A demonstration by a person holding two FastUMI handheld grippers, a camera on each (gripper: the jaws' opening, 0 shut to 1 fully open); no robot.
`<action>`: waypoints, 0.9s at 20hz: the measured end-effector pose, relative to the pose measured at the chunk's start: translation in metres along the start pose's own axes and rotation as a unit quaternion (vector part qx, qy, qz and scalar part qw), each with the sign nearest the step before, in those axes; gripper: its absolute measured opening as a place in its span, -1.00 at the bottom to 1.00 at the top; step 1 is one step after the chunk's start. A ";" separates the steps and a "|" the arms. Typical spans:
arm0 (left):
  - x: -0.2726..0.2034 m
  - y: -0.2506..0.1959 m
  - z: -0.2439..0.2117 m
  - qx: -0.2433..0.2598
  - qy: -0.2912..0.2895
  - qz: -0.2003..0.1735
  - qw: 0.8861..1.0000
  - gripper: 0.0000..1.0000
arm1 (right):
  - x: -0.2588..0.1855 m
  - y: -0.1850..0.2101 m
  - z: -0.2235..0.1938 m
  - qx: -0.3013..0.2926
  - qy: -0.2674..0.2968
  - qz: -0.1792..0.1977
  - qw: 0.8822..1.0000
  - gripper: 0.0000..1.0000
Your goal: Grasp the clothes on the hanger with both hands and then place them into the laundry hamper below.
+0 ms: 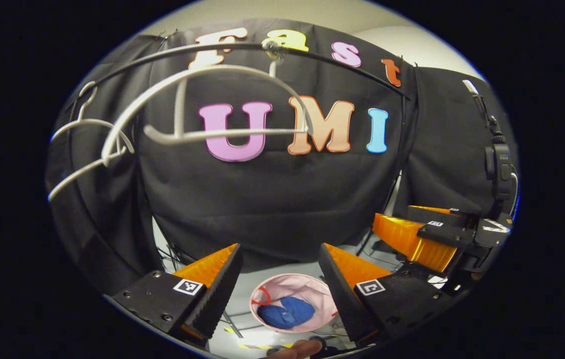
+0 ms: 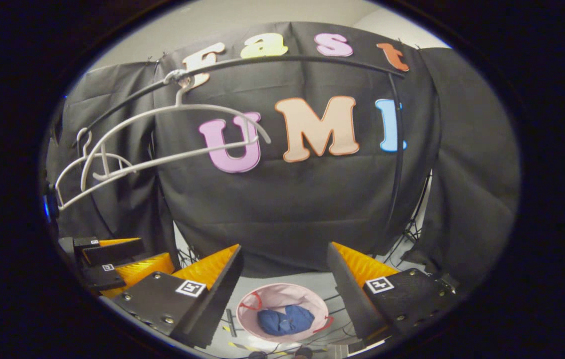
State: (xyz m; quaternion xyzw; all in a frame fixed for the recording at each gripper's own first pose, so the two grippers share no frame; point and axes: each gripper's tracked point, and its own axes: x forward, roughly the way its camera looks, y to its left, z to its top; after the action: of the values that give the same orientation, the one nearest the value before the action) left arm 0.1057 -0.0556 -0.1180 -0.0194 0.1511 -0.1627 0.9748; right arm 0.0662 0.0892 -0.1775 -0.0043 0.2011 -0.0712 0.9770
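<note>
1. The left gripper [image 1: 280, 279] is being held with its jaws spread wide, and nothing is being gripped between them.
2. The right gripper [image 2: 284, 276] is being held equally wide open and empty; in the left gripper view it is being shown at the right edge [image 1: 414, 239].
3. The crumpled blue clothes [image 1: 286, 313] are being seen lying inside the round pale pink fabric laundry hamper [image 1: 296, 285] on the floor below, framed between both grippers' fingers.
4. The bare white plastic hanger [image 2: 172, 137] is being seen hanging from the black curved rail [image 2: 312, 60].
</note>
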 end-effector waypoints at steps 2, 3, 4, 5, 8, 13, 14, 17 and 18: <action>-0.001 0.005 0.016 0.006 -0.039 0.015 0.999 0.92 | -0.007 -0.002 0.013 -0.005 -0.019 -0.009 1.000 1.00; -0.003 0.005 0.026 0.010 -0.056 0.017 0.998 0.84 | -0.014 -0.006 0.018 -0.010 -0.024 -0.015 1.000 1.00; -0.007 0.005 0.035 0.012 -0.067 0.020 0.998 0.83 | -0.021 -0.006 0.023 -0.014 -0.031 -0.017 0.999 1.00; -0.010 0.006 0.042 0.011 -0.074 0.021 0.997 0.84 | -0.029 -0.004 0.025 -0.018 -0.040 -0.019 0.999 1.00; -0.026 0.018 0.056 -0.006 -0.097 0.033 0.995 0.89 | -0.041 0.001 0.050 -0.020 -0.080 -0.032 0.996 1.00; -0.042 0.025 0.077 -0.017 -0.139 0.043 0.989 0.83 | -0.066 -0.002 0.060 -0.004 -0.093 -0.040 0.995 1.00; -0.043 0.025 0.077 -0.015 -0.136 0.048 0.989 0.82 | -0.070 -0.002 0.062 -0.003 -0.095 -0.036 0.995 1.00; -0.044 0.026 0.078 -0.018 -0.136 0.061 0.989 0.82 | -0.070 -0.007 0.067 -0.015 -0.102 -0.019 0.995 1.00; -0.044 0.025 0.079 -0.018 -0.134 0.067 0.989 0.82 | -0.069 -0.012 0.070 -0.023 -0.103 -0.018 0.994 1.00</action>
State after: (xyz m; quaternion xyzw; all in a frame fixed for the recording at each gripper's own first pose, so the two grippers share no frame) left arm 0.0974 -0.0187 -0.0326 -0.0486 0.0227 -0.0903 0.9945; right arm 0.0298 0.0858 -0.0857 -0.0375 0.1007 -0.0829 0.9907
